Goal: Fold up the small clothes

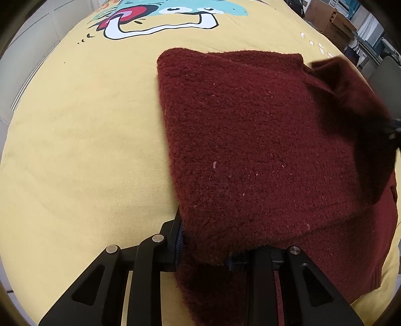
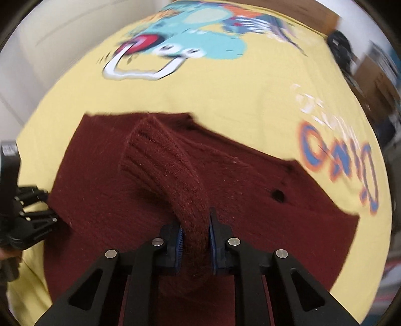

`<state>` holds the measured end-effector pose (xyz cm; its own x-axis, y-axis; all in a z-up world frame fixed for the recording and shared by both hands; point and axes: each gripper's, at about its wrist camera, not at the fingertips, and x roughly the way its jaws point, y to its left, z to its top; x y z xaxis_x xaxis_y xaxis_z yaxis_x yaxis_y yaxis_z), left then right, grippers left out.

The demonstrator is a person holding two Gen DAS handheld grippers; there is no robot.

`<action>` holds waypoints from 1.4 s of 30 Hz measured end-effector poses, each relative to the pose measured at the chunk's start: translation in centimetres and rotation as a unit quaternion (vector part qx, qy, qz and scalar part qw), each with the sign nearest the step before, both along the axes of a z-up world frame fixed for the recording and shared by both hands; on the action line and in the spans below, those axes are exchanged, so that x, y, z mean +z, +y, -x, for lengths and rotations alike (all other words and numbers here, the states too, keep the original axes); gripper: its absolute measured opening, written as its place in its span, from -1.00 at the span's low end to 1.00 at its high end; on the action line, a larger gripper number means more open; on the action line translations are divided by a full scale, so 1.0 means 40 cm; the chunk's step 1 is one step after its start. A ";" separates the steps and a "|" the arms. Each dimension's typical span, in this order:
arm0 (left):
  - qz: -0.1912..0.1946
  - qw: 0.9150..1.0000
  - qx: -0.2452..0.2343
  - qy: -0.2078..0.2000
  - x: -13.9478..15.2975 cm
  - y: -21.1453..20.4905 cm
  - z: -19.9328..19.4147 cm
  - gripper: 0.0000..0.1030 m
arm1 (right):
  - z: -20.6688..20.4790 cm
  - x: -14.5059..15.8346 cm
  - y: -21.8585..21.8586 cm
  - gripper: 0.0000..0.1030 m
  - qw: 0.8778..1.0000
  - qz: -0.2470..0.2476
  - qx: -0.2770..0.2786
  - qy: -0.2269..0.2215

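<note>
Downward, both grippers pinch the sweater (right view blurred, apparently its sleeve).

A yellow sheet is spreading across nearly the whole frame, its cartoon print in teal, red and white sitting along the top edge. Pale wall panels are showing at upper left. At upper right, brown cardboard boxes and cluttered shelving are crowding in. Even, soft light is falling throughout.

Both wrist cameras look steeply down, close over the same maroon sweater.
</note>
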<state>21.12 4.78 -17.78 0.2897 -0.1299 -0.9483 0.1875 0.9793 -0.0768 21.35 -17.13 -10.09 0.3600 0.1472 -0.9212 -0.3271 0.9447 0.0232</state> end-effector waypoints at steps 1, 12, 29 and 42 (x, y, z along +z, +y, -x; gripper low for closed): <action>-0.001 1.000 0.000 0.000 0.001 0.005 0.002 -0.53 | 0.004 0.008 -0.035 -0.68 1.000 -0.010 -0.013 -0.001; -0.013 1.000 0.004 0.004 0.006 -0.012 -0.007 -0.52 | 0.073 -0.080 -0.229 -0.61 0.990 -0.077 -0.109 0.050; -0.018 1.000 0.006 0.005 0.009 -0.043 0.009 -0.52 | 0.179 -0.043 -0.469 0.40 0.972 -0.093 -0.210 0.050; -0.019 1.000 0.003 0.006 0.019 -0.035 0.006 -0.52 | 0.084 -0.148 -0.385 -0.33 0.976 -0.077 -0.175 0.103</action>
<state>20.86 3.37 -17.03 0.2783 -0.0909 -0.9562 0.1800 0.9828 -0.0410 18.01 -32.52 -16.00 0.2233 0.1912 -0.9558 0.0421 0.9778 0.2054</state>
